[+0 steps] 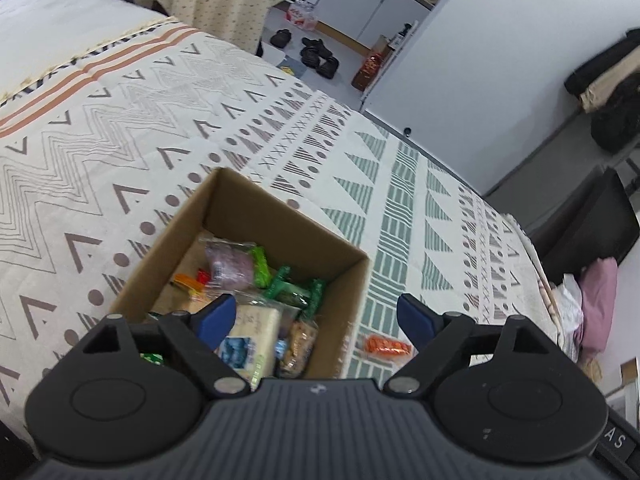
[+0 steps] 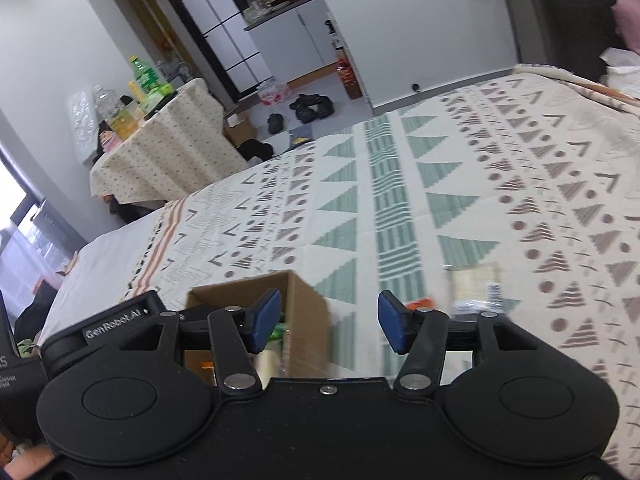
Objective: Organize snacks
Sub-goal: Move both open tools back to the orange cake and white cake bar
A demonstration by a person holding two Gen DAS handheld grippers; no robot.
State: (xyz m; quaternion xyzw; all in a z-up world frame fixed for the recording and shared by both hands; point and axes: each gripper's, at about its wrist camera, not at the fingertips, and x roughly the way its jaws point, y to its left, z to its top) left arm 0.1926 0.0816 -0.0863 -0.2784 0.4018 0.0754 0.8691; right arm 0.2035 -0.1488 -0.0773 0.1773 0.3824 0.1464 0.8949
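White lettering "GenRobot.AI" reads on the black body at the lower left of the right wrist view, and the letters "AS" show at the lower right edge of the left wrist view, cut off. No wording on any snack wrapper can be made out.

The left tongs stand wide apart with nothing between the blue pads, hanging over the near rim of the open cardboard box that sits on the patterned bedspread. In the box lie a purple packet, green wrappers, a pale cream packet with a blue picture and a clear packet of brownish pieces; the tongs' body hides the near part of the box. Just beside the box, on the bedspread to its right, lies an orange snack packet, half hidden by the right finger.

The right tongs are apart too, clamped on nothing, over the bedspread right of the box. Beyond their right finger a pale packet is too blurred to name.

Further off stand a bench under a dotted cloth carrying bottles, and dark shoes on the floor.
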